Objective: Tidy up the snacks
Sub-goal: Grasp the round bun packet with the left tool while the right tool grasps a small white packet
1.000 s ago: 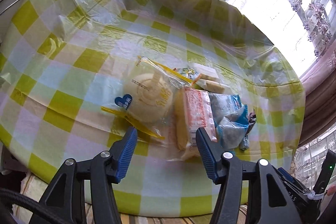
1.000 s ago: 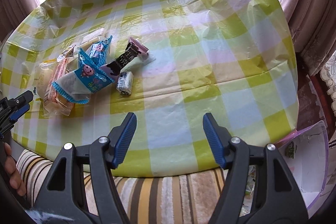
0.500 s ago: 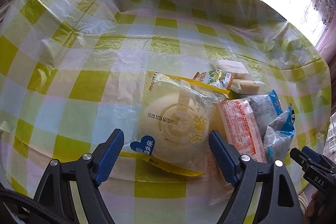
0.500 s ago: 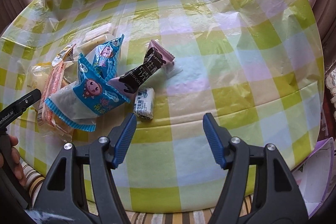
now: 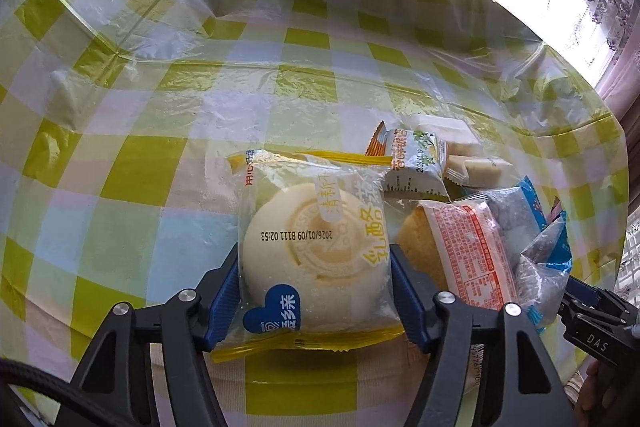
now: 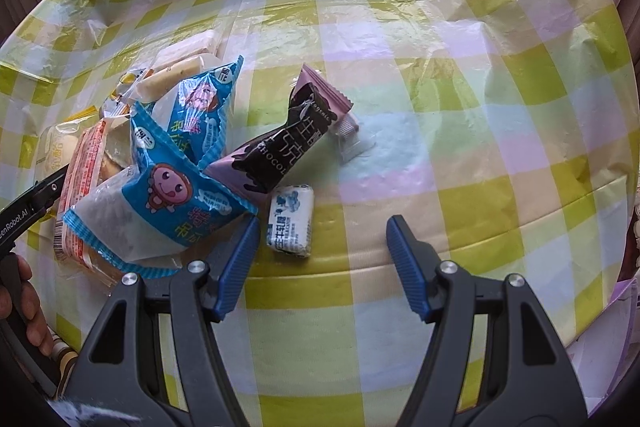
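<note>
We see the left gripper [image 5: 314, 291] with its two blue pads closed onto the sides of the round pale bun packet [image 5: 316, 251]; its jaws have just been closing, and the packet sits between them, resting on the checked tablecloth [image 5: 132, 163]. Just right of the bun packet lies the orange-printed cake packet [image 5: 468, 259], touching it; beyond that lie two blue cartoon packets [image 6: 160, 203]. Behind the bun packet we note a small green-and-white sachet [image 5: 416, 163] and pale wrapped bars [image 5: 476, 167]. The right gripper [image 6: 320, 263] hovers with its jaws spread and nothing pinched, well right of the bun packet; a small white candy [image 6: 292, 223] lies just ahead of its left pad, beside a dark chocolate packet [image 6: 284, 151].
</note>
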`<state>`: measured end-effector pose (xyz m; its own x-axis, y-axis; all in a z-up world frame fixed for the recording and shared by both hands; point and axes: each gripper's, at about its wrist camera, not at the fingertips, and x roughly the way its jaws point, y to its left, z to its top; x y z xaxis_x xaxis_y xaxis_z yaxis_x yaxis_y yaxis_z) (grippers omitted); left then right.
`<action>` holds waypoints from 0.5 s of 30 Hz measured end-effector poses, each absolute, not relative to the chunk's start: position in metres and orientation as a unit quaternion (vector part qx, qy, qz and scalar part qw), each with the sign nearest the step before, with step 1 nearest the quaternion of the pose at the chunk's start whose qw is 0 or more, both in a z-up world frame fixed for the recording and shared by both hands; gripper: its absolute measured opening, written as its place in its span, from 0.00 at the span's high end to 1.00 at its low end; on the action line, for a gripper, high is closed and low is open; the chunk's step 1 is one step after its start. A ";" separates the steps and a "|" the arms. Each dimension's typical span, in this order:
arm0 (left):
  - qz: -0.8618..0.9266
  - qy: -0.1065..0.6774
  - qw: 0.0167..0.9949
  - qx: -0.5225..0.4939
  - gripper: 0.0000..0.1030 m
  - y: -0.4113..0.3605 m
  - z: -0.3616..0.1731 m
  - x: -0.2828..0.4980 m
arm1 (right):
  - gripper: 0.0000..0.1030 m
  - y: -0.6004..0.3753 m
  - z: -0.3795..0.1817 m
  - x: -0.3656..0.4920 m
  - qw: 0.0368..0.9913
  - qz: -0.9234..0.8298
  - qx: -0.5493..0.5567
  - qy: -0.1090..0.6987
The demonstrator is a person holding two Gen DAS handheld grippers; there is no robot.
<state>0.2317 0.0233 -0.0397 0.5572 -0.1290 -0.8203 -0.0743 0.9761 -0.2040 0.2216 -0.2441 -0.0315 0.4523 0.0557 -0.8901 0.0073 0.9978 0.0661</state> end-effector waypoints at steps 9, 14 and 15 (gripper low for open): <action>0.002 0.456 0.881 -0.125 0.39 0.032 -0.038 0.223 | 0.65 -0.237 -0.031 0.220 0.860 0.014 0.008 0.510; 0.013 0.450 0.883 -0.133 0.40 0.037 -0.035 0.218 | 0.77 -0.238 -0.030 0.217 0.862 0.016 0.012 0.506; 0.016 0.449 0.884 -0.133 0.40 0.037 -0.034 0.217 | 0.77 -0.238 -0.030 0.216 0.862 0.016 0.012 0.506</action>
<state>0.2168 0.0366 -0.0336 0.5969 -0.0917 -0.7970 -0.1468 0.9642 -0.2209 0.2162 -0.2380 -0.0297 0.4877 0.0405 -0.8721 -0.0164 0.9992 0.0372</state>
